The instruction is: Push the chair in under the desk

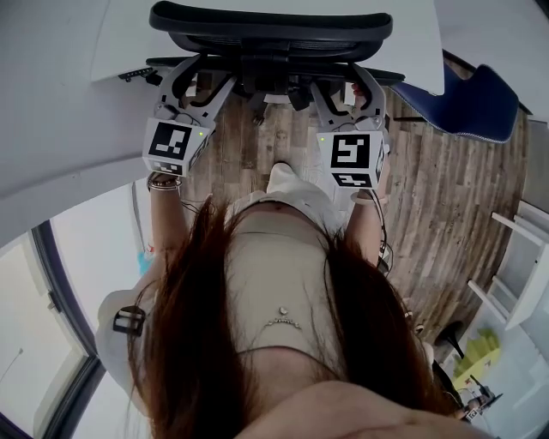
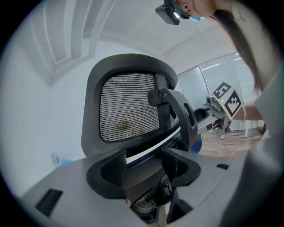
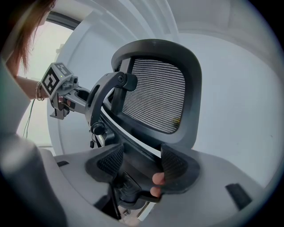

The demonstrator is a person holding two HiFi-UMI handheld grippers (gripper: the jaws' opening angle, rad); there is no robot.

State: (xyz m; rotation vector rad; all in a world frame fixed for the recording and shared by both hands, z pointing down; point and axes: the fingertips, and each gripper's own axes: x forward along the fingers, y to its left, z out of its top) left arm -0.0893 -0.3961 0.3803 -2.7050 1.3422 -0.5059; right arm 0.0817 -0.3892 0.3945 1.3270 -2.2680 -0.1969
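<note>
You hold both arms straight out ahead, the left gripper [image 1: 190,79] and the right gripper [image 1: 343,84] side by side at the back of the chair [image 1: 270,26]. Each gripper's fingers stand spread, with the chair's black frame between them. The chair sits at the near edge of the desk [image 1: 416,47], backrest toward you, its width running left to right.

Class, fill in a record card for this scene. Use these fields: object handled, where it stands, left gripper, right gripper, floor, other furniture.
Object handled: black office chair with a mesh backrest
Where it stands: at the white desk, backrest towards the person
Left gripper: jaws apart, the chair's back frame between them
Right gripper: jaws apart, the chair's back frame between them
Floor: wood planks
Other furniture: blue chair to the right
</note>
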